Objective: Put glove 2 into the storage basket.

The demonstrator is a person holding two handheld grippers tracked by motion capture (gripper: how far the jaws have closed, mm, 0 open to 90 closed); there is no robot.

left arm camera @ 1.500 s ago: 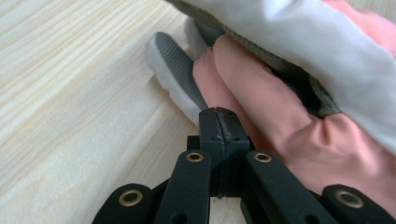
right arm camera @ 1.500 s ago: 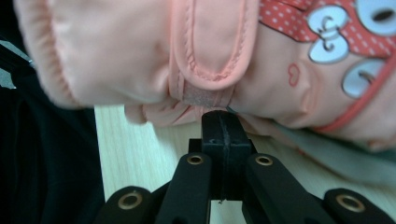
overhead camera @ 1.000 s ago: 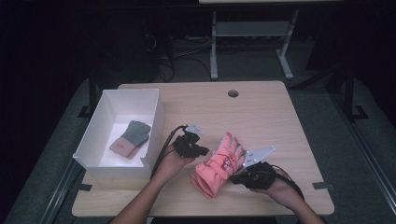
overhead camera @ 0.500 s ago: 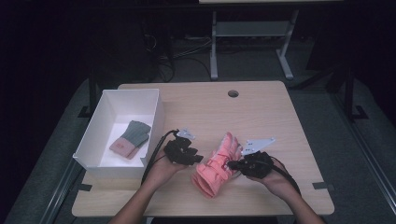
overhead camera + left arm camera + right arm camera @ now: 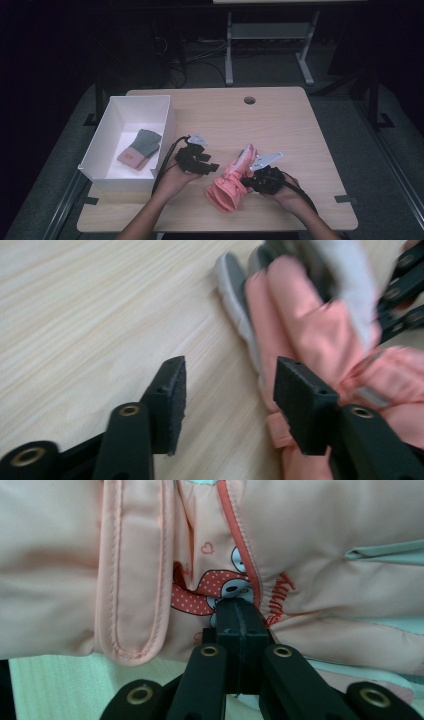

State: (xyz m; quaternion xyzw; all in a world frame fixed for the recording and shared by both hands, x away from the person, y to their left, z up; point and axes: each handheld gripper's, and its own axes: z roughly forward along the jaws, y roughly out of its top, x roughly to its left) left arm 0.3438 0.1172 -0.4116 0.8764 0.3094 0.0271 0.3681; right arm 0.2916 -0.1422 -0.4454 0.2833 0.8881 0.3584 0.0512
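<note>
My right gripper (image 5: pixel 239 611) is pinched tight on the pink glove (image 5: pixel 231 181) near the table's (image 5: pixel 300 130) front edge — its long axis runs away from me. My left gripper (image 5: pixel 227 390), jaws just spreading with nothing between them, sits just left of it — nearer the white box (image 5: pixel 100 145).

High view: desk (image 5: pixel 280 125) evenly lit from above, surroundings nearly black; floor and frame legs behind dim. White bin (image 5: pixel 107 145) brightest, its inner walls lightly shaded. Soft, short shadows under the hands. No glare. Picture slightly soft, low in detail.

Left tool view: bright, daylight-toned; pink glove (image 5: pixel 320 335) and its grey fingertips smeared by motion blur, wood grain streaked; near jaws fairly sharp.

Right tool view: bright, flat, greenish cast at the lower left; glove print sharp, stitching clear.
</note>
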